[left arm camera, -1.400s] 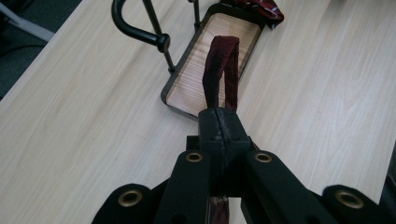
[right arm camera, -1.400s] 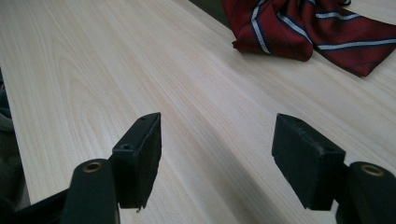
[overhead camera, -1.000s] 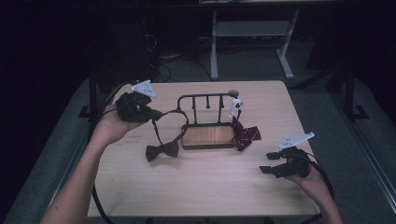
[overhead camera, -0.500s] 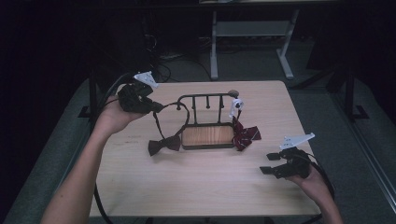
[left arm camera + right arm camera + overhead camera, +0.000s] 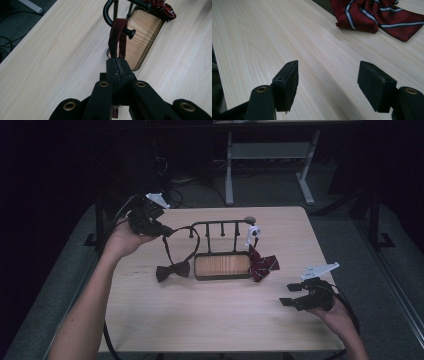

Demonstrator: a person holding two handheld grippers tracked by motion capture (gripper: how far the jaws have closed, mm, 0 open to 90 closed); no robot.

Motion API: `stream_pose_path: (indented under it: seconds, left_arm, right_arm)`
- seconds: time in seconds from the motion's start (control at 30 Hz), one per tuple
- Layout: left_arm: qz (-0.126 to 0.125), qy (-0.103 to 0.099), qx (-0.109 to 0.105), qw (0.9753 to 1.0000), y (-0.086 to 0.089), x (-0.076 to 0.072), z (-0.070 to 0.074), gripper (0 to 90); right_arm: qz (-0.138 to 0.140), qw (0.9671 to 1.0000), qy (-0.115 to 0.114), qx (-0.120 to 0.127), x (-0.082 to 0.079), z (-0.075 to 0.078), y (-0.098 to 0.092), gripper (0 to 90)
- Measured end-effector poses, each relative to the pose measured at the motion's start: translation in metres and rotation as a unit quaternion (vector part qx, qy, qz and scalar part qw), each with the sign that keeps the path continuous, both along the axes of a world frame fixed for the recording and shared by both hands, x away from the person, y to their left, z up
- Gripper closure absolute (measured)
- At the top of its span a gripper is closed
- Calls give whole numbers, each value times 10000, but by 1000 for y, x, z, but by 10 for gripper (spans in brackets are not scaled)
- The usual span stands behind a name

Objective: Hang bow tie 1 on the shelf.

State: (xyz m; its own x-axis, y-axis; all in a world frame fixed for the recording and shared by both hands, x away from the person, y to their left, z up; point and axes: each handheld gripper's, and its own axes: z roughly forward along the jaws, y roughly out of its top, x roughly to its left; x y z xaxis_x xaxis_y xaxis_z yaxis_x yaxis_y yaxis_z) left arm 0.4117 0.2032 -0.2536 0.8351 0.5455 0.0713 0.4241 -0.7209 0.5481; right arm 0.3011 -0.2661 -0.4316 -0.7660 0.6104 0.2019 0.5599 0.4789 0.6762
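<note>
A black metal rack [image 5: 220,225] with a wooden base [image 5: 222,265] stands mid-table. A dark bow tie [image 5: 173,270] lies on the table left of the base. Its strap [image 5: 179,231] runs up to my left gripper [image 5: 167,232], which is shut on it beside the rack's left end. In the left gripper view the maroon strap [image 5: 117,37] loops over a rack peg [image 5: 129,32]. A red striped bow tie [image 5: 261,263] hangs at the rack's right end and rests on the table [image 5: 377,15]. My right gripper [image 5: 291,294] hovers open near the table's front right [image 5: 328,82].
The light wooden table [image 5: 210,320] has bare room in front and at the far left. A white tag [image 5: 254,232] hangs on the rack's right end. Behind the table stand a white frame's legs [image 5: 230,170] and cables on a dark floor.
My left gripper has risen and moved right toward the rack's left end, pulling the strap taut. The dark bow tie slid toward the base. The right gripper stayed put.
</note>
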Motion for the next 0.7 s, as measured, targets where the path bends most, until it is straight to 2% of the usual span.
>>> stream_pose_path:
  seconds: [0.1, 0.2, 0.53, 0.7]
  left_arm:
    - [34, 15, 49, 10000, -1, 2, -2, 900]
    - [70, 11, 184, 9998, -3, 5, -5, 900]
    - [171, 86, 249, 9995, -5, 12, -16, 898]
    - [178, 100, 386, 9990, -7, 12, -17, 863]
  right_arm:
    - [2, 10000, -3, -5, 0, 0, 0, 330]
    - [5, 10000, -5, -7, 0, 0, 0, 330]
    - [-23, 10000, -27, 1, 0, 1, -1, 330]
    - [-40, 10000, -45, 7, -1, 1, -3, 330]
